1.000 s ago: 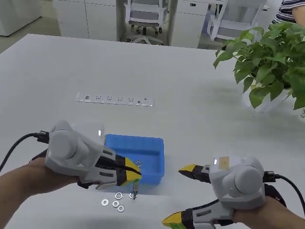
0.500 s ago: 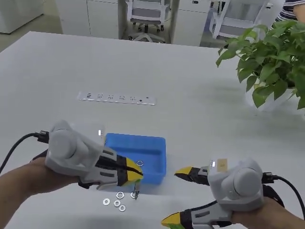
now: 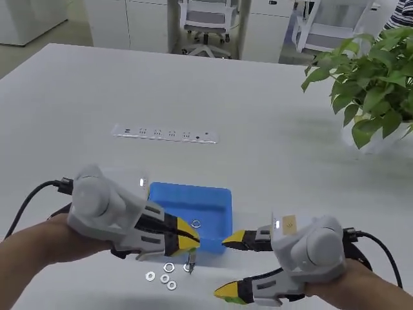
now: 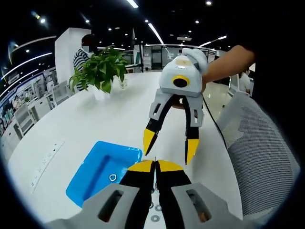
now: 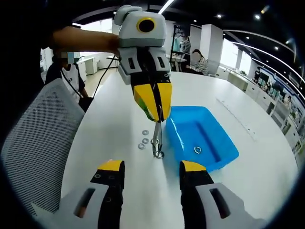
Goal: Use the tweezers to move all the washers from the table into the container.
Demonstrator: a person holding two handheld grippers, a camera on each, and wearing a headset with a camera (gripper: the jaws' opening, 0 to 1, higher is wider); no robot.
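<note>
White tabletop [image 3: 77,90] lies wide and bare on the far side, with a power strip [image 3: 164,134] beyond the blue container [image 3: 206,203] and a potted plant [image 3: 371,84] well off to your right. Your working room is tighter on the near side.

Your left gripper [image 3: 193,240] has its jaws pressed together on the tweezers [image 5: 157,138], which point down at the table just beside the container's near long wall. Their tips meet a washer [image 5: 158,154] on the surface. You cannot tell from these views whether it is pinched or merely touched.

The loose washers [image 5: 145,140] lie in a small cluster on the side of the tweezers away from the container, between that wall and the table's near edge. A mesh chair [image 5: 38,138] stands close to that edge. One lone washer [image 5: 197,150] rests in the near half of the container floor, and the rest of that floor is open blue.

Your right gripper [image 3: 226,267] has its jaws spread wide and aimed toward the left gripper, tips near the tweezers but apart from them. The gap between the two grippers is narrow. Beyond the table stand office chairs [image 3: 203,19] and cabinets [image 3: 110,19].
</note>
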